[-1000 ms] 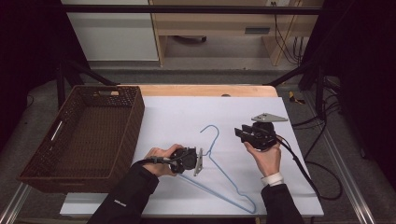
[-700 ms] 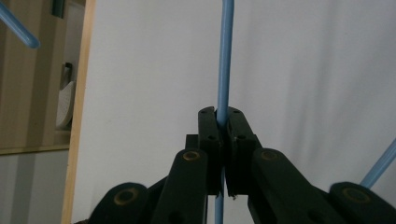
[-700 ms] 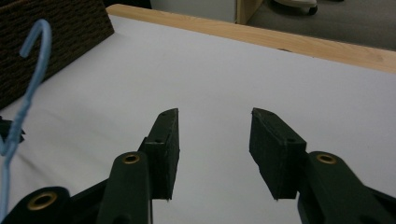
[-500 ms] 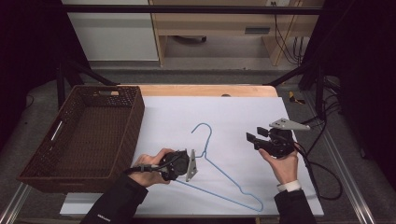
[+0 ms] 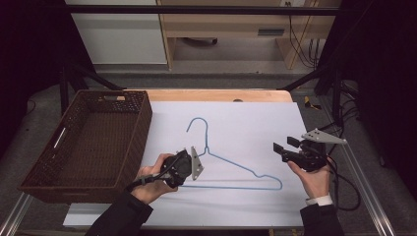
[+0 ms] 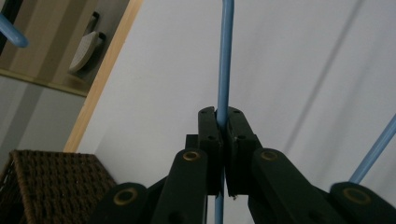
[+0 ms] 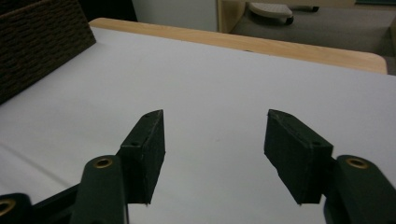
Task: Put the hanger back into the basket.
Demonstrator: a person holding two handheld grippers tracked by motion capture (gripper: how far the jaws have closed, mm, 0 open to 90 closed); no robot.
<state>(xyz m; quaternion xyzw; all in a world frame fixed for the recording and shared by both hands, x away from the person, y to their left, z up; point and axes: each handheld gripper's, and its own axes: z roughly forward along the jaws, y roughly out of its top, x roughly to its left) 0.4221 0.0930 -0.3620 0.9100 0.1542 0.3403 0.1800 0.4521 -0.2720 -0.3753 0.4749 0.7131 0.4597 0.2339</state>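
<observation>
One blue hanger (image 5: 231, 164) lies mid-worktop (image 5: 246, 118), hook pointing far, bar running left-right. The left tool (image 6: 221, 122) pinches its left wire; the right tool (image 7: 215, 154) hovers spread, well right. Basket (image 5: 83, 142) sits left.

Table layout: basket, hanger, two grippers.
Table (image 5: 236, 113) carries a basket (image 5: 83, 142) at its left side. A hanger (image 5: 231, 164) lies at centre, right of the basket, hook toward the far edge. Left gripper (image 5: 189, 164) sits near-centre, between basket and hanger, on the hanger's left arm. Right gripper (image 5: 282, 148) is at the right side, apart from the hanger's right end.
</observation>
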